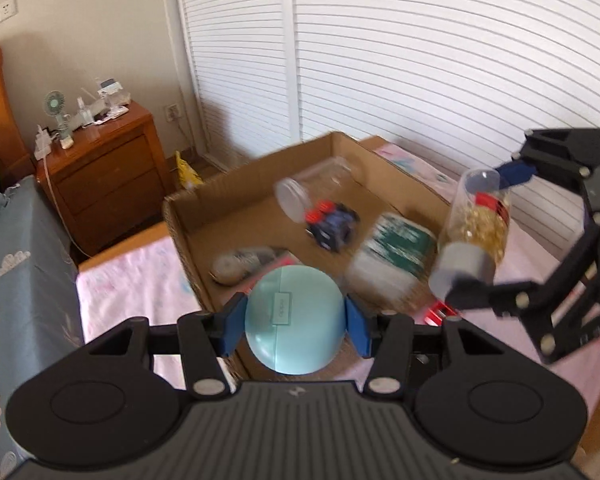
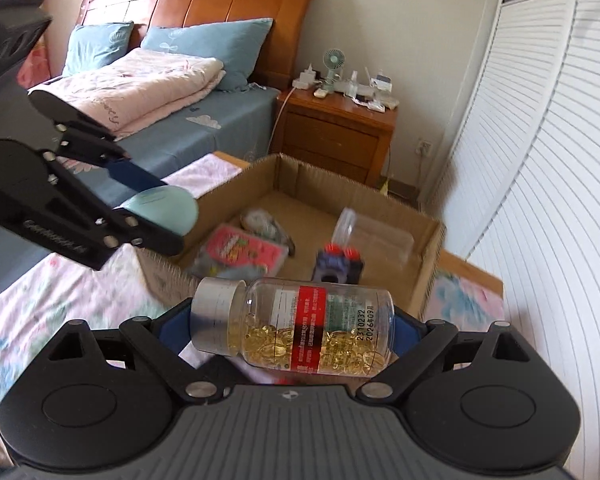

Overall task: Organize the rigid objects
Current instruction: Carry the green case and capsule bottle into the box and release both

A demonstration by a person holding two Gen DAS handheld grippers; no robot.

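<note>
My left gripper (image 1: 296, 322) is shut on a round pale-blue case (image 1: 296, 316) and holds it above the near edge of an open cardboard box (image 1: 188, 248). My right gripper (image 2: 292, 326) is shut on a clear pill bottle (image 2: 300, 324) of yellow capsules with a grey cap, held sideways above the box's near side. The bottle also shows in the left wrist view (image 1: 474, 224), and the blue case shows in the right wrist view (image 2: 164, 206). Inside the box lie a clear jar (image 2: 370, 232), a dark toy with red parts (image 2: 338, 266), a pink packet (image 2: 246, 250) and a green-and-white pack (image 1: 392, 256).
The box stands on a table with a pink floral cloth (image 2: 60, 292). A bed (image 2: 180, 120) and a wooden nightstand (image 2: 336, 128) with a small fan stand behind. White louvred doors (image 2: 540, 160) run along the right.
</note>
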